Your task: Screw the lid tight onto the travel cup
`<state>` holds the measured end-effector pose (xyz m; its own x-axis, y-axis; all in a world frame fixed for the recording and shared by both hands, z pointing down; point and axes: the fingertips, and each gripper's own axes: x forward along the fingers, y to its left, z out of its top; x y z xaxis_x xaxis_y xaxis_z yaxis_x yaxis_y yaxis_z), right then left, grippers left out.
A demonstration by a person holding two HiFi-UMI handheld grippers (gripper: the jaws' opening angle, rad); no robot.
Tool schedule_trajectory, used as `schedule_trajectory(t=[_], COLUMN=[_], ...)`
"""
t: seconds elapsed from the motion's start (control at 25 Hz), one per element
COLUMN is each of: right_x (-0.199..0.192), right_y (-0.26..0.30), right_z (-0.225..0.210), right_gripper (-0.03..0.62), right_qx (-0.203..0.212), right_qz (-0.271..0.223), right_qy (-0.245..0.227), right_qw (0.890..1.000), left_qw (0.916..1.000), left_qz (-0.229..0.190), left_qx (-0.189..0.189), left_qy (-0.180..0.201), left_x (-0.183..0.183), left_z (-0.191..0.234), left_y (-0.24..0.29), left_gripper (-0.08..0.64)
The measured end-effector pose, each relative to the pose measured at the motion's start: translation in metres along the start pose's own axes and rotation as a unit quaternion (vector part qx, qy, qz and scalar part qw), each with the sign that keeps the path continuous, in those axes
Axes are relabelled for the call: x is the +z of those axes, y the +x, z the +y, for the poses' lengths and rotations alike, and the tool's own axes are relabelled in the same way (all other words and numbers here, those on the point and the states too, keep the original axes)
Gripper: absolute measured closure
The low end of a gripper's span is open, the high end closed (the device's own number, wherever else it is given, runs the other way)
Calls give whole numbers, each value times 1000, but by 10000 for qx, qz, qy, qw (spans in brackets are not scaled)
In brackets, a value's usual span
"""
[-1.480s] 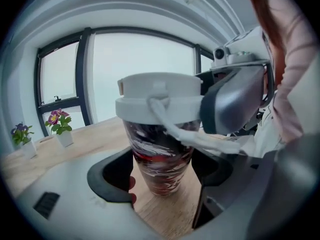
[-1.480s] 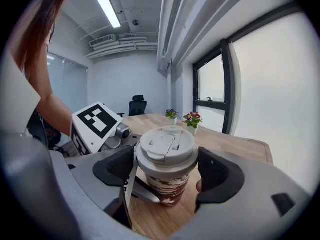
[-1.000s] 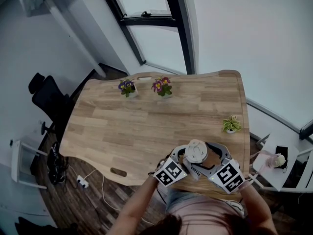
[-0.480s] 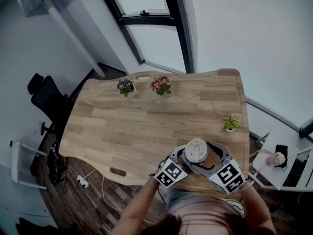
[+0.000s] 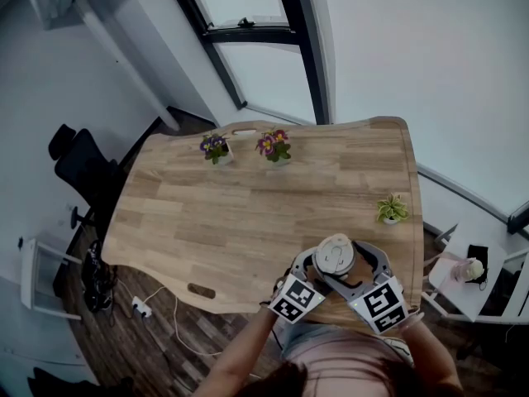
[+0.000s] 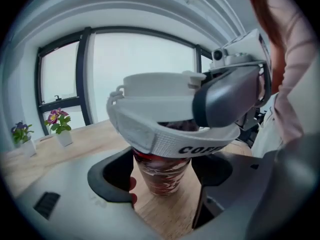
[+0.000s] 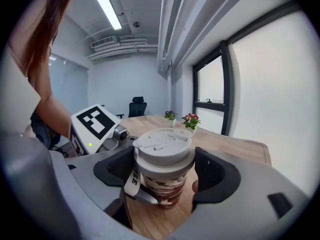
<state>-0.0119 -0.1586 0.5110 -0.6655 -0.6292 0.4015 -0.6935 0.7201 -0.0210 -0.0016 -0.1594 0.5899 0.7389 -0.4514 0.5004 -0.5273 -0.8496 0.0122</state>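
Note:
The travel cup [image 6: 162, 170], with a red-and-brown marbled body, stands near the front edge of the wooden table [image 5: 248, 213]. A white lid [image 7: 164, 148] sits on top of it, and a white printed strap [image 6: 170, 141] hangs from the lid. My left gripper [image 6: 162, 173] is shut on the cup's body, one dark pad on each side. My right gripper [image 7: 165, 166] is shut on the lid, higher up. In the head view both grippers, left [image 5: 316, 276] and right [image 5: 354, 273], close around the lid [image 5: 335, 255] from the near side.
Two potted flowers [image 5: 214, 147] [image 5: 274, 146] stand at the table's far edge and a small green plant [image 5: 391, 209] sits at the right edge behind the cup. An office chair [image 5: 78, 168] is on the left. A white side table [image 5: 467, 284] is on the right.
Both grippers and the cup have shifted slightly to the right and toward the person. Their marker cubes have turned a little. Both grips stay as they were.

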Motion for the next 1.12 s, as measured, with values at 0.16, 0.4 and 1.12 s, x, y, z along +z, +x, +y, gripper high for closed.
schedule_trajectory(t=[0.16,0.4,1.12], right_x=[0,0,1], right_y=[0,-7,-6], right_z=[2,6,12], right_gripper=[229,229,232], right_qx=[-140,593,157], right_qz=[-53,145,18], right_qy=[35,-235,-268], right_qw=[9999,9979,9995], left_qw=[9996,9983,9998], left_qz=[-103,194,139], left_qx=[244,-498,-49], left_qy=[-135,252,103], left_x=[0,-5,-5], left_z=[0,-4,-4], left_y=[-1,-5,-6], left_gripper=[207,207,207])
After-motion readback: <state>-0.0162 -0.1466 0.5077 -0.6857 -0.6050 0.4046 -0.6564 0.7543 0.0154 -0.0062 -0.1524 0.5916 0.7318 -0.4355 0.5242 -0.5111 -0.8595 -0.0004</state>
